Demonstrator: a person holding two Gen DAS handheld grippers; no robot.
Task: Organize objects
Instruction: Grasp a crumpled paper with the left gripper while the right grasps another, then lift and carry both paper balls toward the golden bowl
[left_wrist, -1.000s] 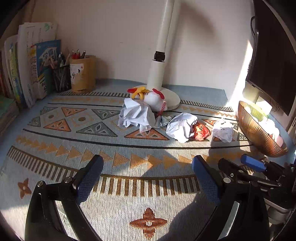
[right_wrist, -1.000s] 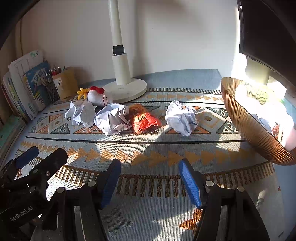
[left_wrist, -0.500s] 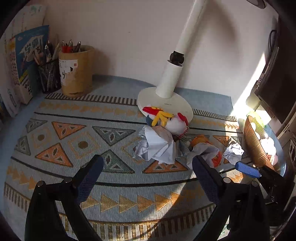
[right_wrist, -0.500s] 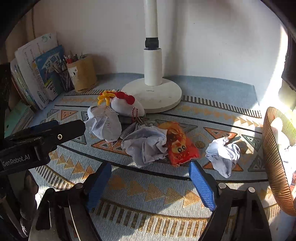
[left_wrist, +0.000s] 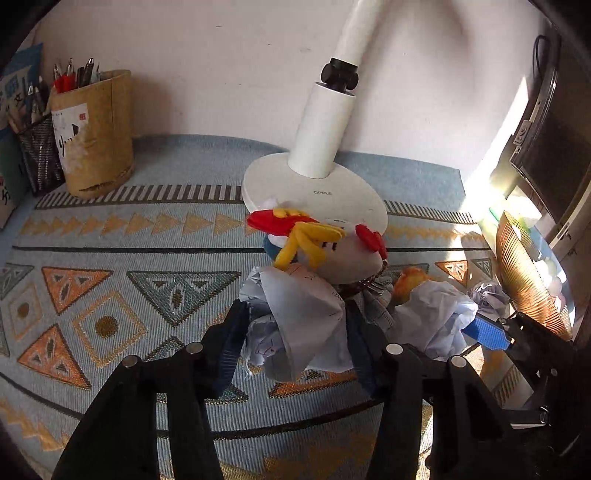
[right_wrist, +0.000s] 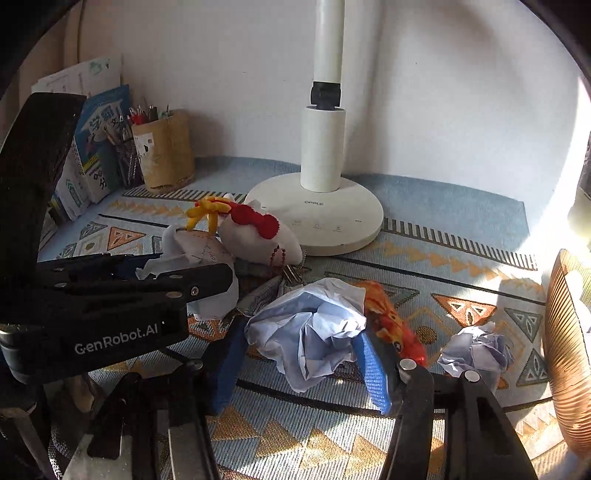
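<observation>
Left wrist: my left gripper (left_wrist: 295, 332) has its jaws closing around a crumpled paper wad (left_wrist: 303, 321) on the surface, just before the plush toy (left_wrist: 332, 254); firm grip I cannot tell.

Right wrist: my right gripper (right_wrist: 299, 354) likewise straddles another wad (right_wrist: 314, 332), orange wrapper (right_wrist: 391, 321) beside it.

A patterned cloth (right_wrist: 424, 435) covers the surface. On it lie crumpled papers (right_wrist: 314, 336), a plush toy (right_wrist: 258, 236), and a lamp base (right_wrist: 321, 218). A pen cup (left_wrist: 96, 133) stands near the wall.
</observation>
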